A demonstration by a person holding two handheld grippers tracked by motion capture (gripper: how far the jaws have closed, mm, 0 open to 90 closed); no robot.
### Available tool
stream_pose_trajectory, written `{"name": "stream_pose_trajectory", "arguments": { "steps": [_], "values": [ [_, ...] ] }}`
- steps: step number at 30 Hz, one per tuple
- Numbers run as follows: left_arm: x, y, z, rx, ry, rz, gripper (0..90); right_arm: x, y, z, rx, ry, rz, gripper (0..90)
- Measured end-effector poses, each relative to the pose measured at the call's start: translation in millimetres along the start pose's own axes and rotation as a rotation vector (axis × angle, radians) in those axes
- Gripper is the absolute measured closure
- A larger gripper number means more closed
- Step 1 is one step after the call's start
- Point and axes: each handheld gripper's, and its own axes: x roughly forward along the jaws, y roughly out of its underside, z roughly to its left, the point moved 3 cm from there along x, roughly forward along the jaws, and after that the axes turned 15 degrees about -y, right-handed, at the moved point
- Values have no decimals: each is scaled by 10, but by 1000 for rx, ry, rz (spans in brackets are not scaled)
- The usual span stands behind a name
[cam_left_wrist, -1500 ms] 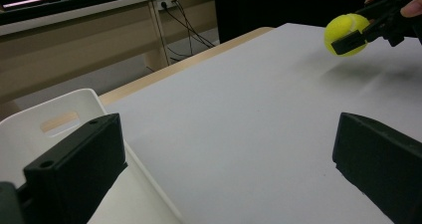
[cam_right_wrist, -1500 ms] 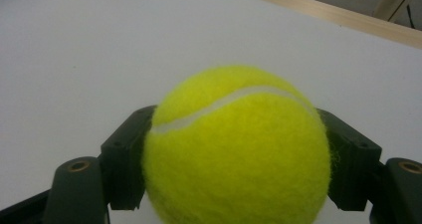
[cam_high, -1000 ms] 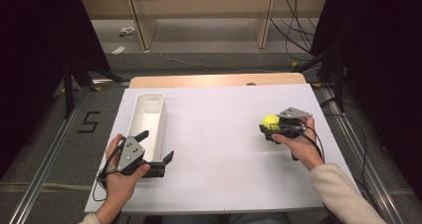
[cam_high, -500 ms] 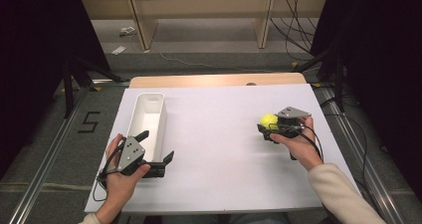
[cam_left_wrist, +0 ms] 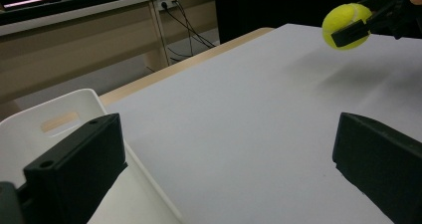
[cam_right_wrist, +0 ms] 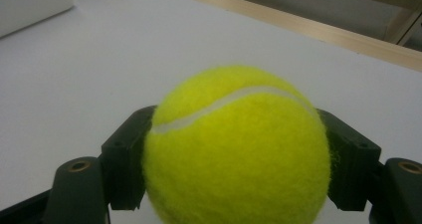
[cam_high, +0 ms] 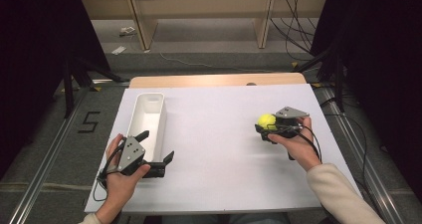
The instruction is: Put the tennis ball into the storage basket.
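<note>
A: I begin at the left. Why does the left gripper (cam_high: 158,160) rest so near the white bin (cam_high: 149,115)?

B: I think it steadies the bin, or only waits. One jaw stands over the near end of the bin and the other over the table (cam_high: 219,134) just beside the bin's wall. The jaws are spread wide with nothing between them; in the left gripper view I see only bare table and the bin's rim between the two black blocks.

A: What is the bin like?

B: Long, narrow, smooth hard plastic with rounded corners and a slot handle (cam_left_wrist: 59,121) in the end wall. It lies lengthwise, pointing away from the person, so a thing can be dropped into it from the side.

A: And between the two grippers?

B: Only the matte white sheet that covers the table. A pale wooden edge (cam_high: 214,79) shows behind it.

A: Now the right side.

B: The right gripper (cam_high: 265,128) has closed its jaws on the tennis ball (cam_right_wrist: 236,152). The ball sits between the jaw tips, one black pad against each flank, held at the widest part so it does not slip out. The shadow below it in the left gripper view suggests it is lifted off the table.

A: Its surface?

B: Fuzzy yellow-green felt, round, with a pale curved seam (cam_right_wrist: 224,103) over the top. It looks soft, so the pads probably bite well
</note>
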Motion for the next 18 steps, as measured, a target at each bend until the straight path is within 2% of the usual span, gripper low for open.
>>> {"name": "stream_pose_trajectory", "arguments": {
  "steps": [18],
  "values": [
    [-6, -6, 2, 2, -2, -2, 0, 28, -64, 118, -11, -30, -8, 270]
  ]
}}
